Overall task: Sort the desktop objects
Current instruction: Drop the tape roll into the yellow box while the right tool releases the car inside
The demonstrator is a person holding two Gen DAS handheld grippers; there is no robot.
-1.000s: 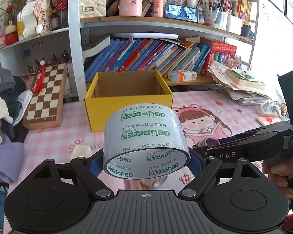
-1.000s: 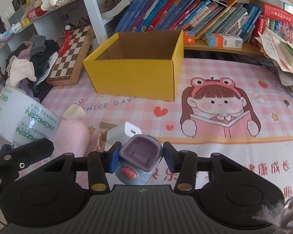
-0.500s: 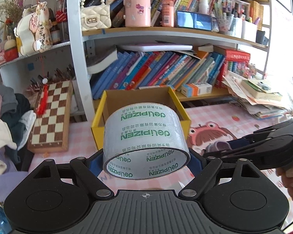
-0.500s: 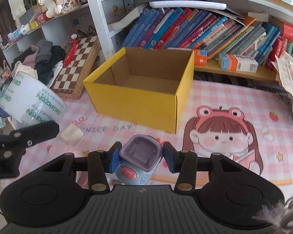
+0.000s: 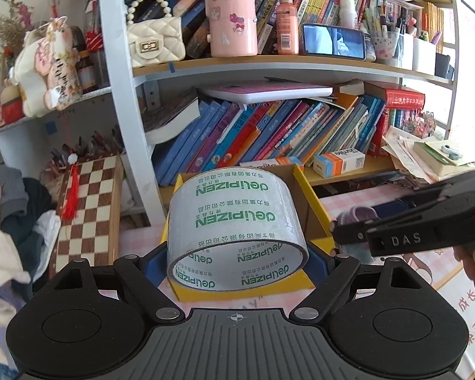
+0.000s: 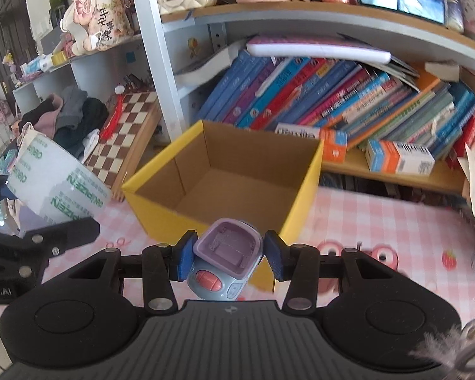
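My left gripper (image 5: 237, 262) is shut on a wide roll of clear packing tape (image 5: 234, 221) with green lettering, held in the air in front of the yellow cardboard box (image 5: 313, 202). In the right wrist view my right gripper (image 6: 228, 255) is shut on a small purple and grey-blue toy (image 6: 226, 261) with pink buttons, just before the near wall of the same box (image 6: 161, 202), whose brown inside is bare. The tape roll (image 6: 53, 183) and the left gripper show at that view's left edge. The right gripper's dark body (image 5: 427, 221) crosses the left wrist view at right.
A bookshelf with leaning books (image 6: 316, 95) stands right behind the box. A chessboard (image 5: 88, 209) leans at left beside a heap of clothes (image 6: 66, 117). Small orange cartons (image 6: 399, 158) lie on the low shelf; loose papers (image 5: 427, 155) pile at right. The pink checked mat (image 6: 395, 221) covers the desk.
Both grippers have travelled forward and up toward the yellow box with their loads; the box and shelf now loom larger. Both grips are unchanged.
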